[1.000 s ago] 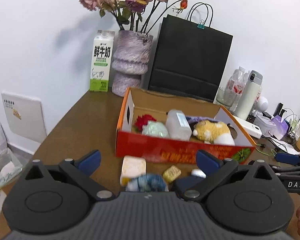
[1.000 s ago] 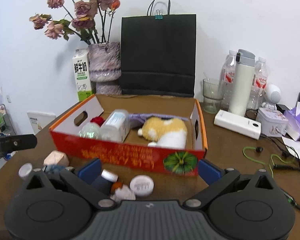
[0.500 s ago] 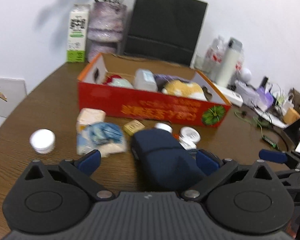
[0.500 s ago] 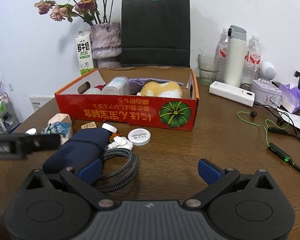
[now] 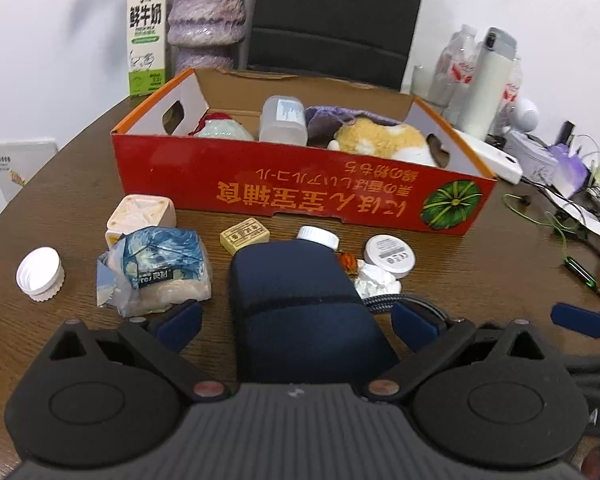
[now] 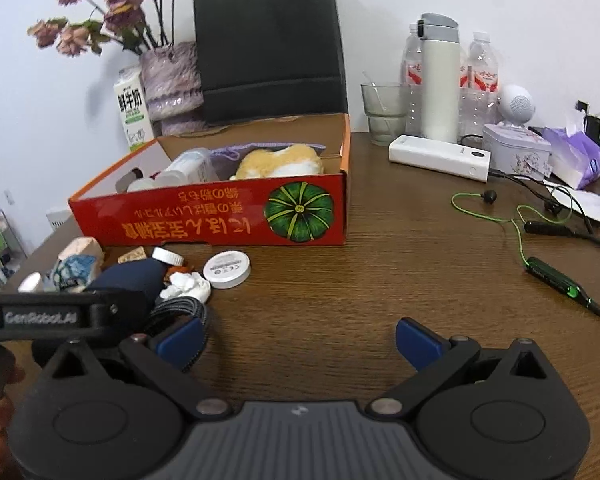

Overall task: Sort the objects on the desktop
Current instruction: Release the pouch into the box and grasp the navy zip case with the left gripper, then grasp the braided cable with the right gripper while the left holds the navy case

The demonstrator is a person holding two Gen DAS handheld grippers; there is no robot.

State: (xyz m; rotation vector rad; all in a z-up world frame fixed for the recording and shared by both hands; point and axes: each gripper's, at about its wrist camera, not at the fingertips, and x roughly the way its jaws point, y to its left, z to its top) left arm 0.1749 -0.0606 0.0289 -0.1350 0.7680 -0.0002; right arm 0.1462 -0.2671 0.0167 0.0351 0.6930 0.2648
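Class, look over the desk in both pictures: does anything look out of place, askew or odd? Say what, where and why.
The red box has its printed writing upside down from this side. A white bottle cap lies loose at the left, apart from the other things. A crumpled white tissue lies beside the navy pouch, which lies between the open left claw's fingers.

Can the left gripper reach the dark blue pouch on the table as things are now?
Probably yes. The left gripper is open, and the dark blue pouch already lies between its fingers, with nothing on top. The wrapped blue packet and the braided cable lie close on either side and might get nudged.
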